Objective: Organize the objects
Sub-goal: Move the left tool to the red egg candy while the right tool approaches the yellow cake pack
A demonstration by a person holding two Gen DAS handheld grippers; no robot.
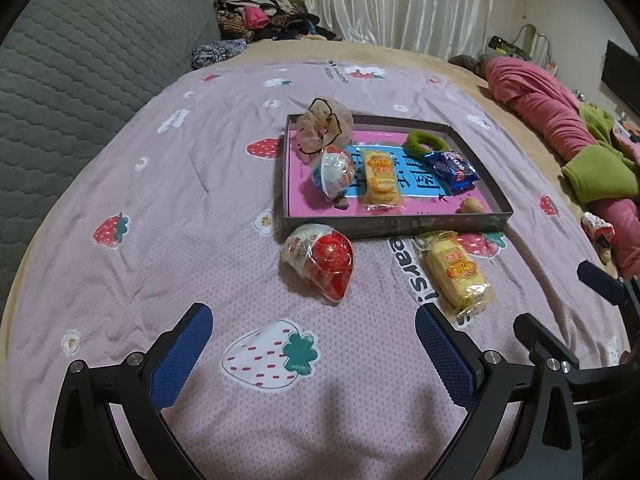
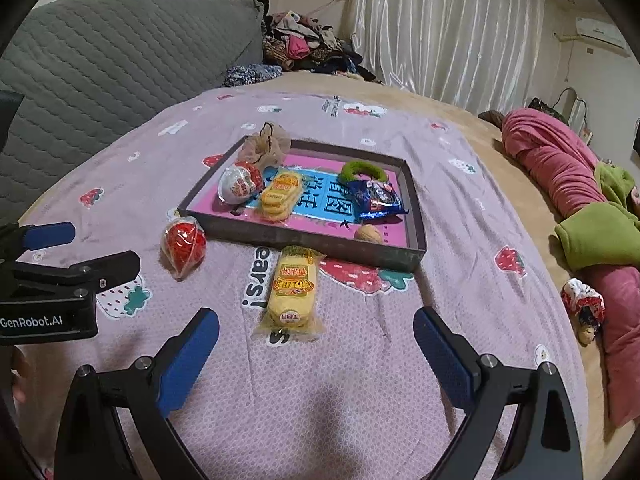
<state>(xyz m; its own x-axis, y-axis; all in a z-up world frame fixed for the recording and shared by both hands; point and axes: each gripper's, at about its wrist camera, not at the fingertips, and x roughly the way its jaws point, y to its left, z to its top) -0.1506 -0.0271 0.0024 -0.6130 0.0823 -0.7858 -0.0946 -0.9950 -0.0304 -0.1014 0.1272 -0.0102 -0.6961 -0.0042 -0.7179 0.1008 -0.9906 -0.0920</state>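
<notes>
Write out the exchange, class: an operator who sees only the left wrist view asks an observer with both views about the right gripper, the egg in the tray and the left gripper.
Operator: Is the right gripper open?
Observer: Yes. The right gripper is wide open, with the loose pack straight ahead of it.
Operator: How does the tray egg look from there?
Observer: The tray egg shows a white and red face, near the tray left wall.
Operator: Any marking on my left gripper?
Observer: The left gripper body reads "GenRobot.AI".
</notes>
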